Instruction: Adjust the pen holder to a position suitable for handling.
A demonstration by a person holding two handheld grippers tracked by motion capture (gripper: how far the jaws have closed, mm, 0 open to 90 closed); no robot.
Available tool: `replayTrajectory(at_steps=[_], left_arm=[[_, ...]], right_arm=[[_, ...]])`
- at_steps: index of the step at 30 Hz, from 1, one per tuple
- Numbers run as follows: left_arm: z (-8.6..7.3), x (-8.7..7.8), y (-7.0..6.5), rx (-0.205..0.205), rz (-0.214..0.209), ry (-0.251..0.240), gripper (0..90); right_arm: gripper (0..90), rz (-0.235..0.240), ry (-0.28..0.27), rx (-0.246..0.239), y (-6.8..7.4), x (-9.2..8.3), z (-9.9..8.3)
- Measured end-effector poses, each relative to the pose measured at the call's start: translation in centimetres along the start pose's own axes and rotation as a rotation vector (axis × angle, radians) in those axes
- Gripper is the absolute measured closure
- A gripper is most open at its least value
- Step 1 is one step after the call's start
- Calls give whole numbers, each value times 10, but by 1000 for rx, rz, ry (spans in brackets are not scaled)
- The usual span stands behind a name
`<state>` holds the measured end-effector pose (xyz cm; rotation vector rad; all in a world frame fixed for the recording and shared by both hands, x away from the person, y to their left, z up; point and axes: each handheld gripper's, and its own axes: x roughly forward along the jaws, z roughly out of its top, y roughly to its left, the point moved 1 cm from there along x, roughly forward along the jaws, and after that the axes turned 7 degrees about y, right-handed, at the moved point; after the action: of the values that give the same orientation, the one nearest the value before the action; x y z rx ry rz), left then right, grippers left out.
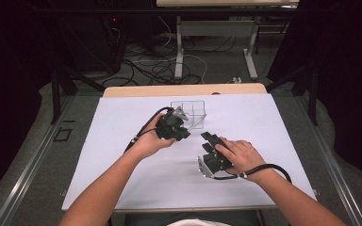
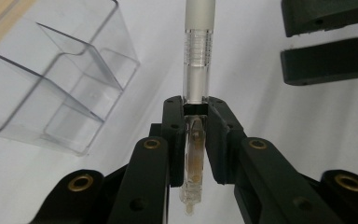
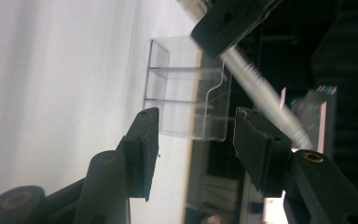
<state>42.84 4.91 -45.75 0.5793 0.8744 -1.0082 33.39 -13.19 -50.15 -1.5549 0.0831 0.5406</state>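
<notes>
A pen (image 2: 196, 56) with a clear barrel and a white upper part stands clamped between the pads of my left gripper (image 2: 196, 109), which is shut on it. In the high view that left gripper (image 1: 181, 116) hovers just in front of a clear plastic compartment holder (image 1: 189, 112). The holder (image 2: 51, 84) lies to the left of the pen in the left gripper view. My right gripper (image 1: 209, 138) rests low on the white mat, its jaws apart with nothing between them. In the right gripper view, my right gripper (image 3: 196, 140) looks toward the holder (image 3: 186, 98) and the pen (image 3: 261, 88).
A white mat (image 1: 122, 155) covers the table, with a wooden edge (image 1: 184, 89) at the far side. Both forearms come in from the bottom. Cables and table legs (image 1: 179, 47) lie on the floor beyond.
</notes>
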Motion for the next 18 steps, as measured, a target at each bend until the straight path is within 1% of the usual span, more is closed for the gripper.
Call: replayTrajectory(at_steps=[1, 2, 3, 4, 5, 6, 7, 8, 9, 10, 11, 12, 14, 15, 16, 17, 18], left_arm=[[0, -1, 2, -11, -1, -14, 790], [0, -2, 4, -21, 0, -34, 790], [0, -4, 6, -33, 2, -49, 790], [0, -6, 9, -49, -5, -57, 790], [0, -7, 10, -66, -1, -74, 790], [1, -7, 12, -83, 8, -100, 790], [1, -8, 13, -104, 10, -127, 790], [1, -9, 15, -113, 15, -140, 790], [2, -12, 17, -123, 9, -148, 791], [2, -12, 19, -134, 19, -174, 791], [3, -13, 21, -136, 26, -191, 791], [3, -15, 22, -152, 32, -203, 790], [5, -17, 26, -167, 45, -237, 791], [5, -18, 28, -179, 47, -252, 791], [6, -20, 31, -191, 41, -268, 791], [7, -21, 34, -196, 54, -292, 790], [7, -22, 36, -210, 54, -305, 791]], right_arm=[[477, 7, -2, 33, 1, -1, -2], [460, -5, 0, 42, 1, -1, -3], [444, -2, 4, 54, 1, -2, -4], [414, 3, 9, 71, 1, -2, -5], [385, 9, 15, 87, 1, -2, -6], [373, 14, 24, 94, 1, -2, -6], [365, 22, 30, 127, 1, -2, -7], [355, 36, 29, 144, 0, -1, -8], [340, 41, 31, 174, 0, -1, -9], [322, 44, 34, 201, -1, -1, -10], [313, 50, 33, 219, -2, 0, -11], [301, 63, 44, 268, -1, 0, -13], [261, 92, 50, 342, -3, 2, -16], [241, 104, 62, 362, -6, 2, -19], [218, 119, 63, 426, -6, 3, -21], [192, 147, 88, 523, -6, 2, -23], [173, 151, 95, 525, -11, 2, -28]])
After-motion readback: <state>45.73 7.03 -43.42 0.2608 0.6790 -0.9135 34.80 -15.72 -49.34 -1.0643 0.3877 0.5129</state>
